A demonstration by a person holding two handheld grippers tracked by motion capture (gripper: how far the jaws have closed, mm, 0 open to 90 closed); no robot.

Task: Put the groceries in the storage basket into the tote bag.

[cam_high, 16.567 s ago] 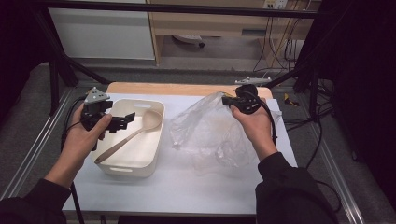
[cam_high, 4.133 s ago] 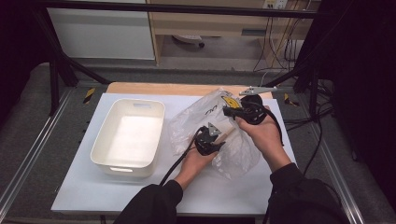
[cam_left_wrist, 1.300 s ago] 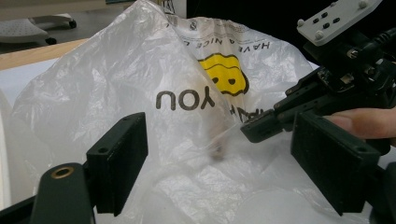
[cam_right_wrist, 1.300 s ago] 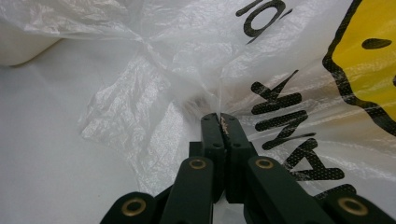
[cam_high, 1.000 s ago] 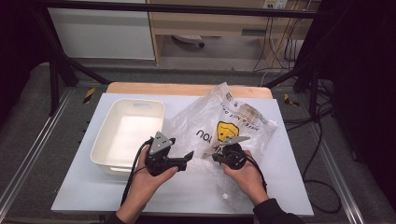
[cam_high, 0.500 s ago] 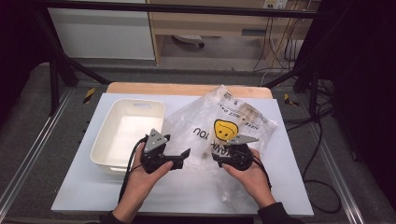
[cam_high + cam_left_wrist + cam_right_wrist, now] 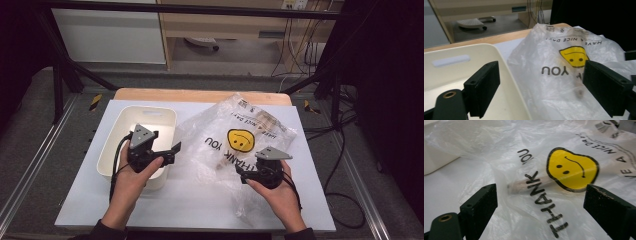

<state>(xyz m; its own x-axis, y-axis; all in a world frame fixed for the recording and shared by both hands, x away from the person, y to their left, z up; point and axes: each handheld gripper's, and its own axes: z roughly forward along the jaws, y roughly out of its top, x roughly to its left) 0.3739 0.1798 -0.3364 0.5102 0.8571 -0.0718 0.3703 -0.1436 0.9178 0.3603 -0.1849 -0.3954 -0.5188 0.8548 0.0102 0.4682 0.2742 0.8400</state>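
Note:
A clear plastic bag [image 7: 235, 142] with a yellow smiley and "THANK YOU" print lies crumpled on the white table, right of a cream tray [image 7: 150, 112]. A wooden handle [image 7: 524, 186] shows through the bag's film under the print. My left gripper [image 7: 172, 150] is open, held over the tray's near right corner, jaws pointing at the bag [image 7: 564, 67]. In its own view the left gripper [image 7: 546, 87] has the tray's rim [image 7: 506, 65] between its jaws. My right gripper [image 7: 242, 172] is open at the bag's near side, and the right gripper [image 7: 544, 210] has the printed film between its jaws.
A wooden strip [image 7: 200, 95] runs along the table's far edge. Black frame posts [image 7: 60, 75] stand at the far corners, and cables [image 7: 345, 145] hang off the right side. Bare white table [image 7: 190, 205] lies in front of both hands.
The wooden spoon that lay in the tray at first is now inside the bag. Over the last second my left gripper drifted left, over the tray's corner. The right gripper barely moved.

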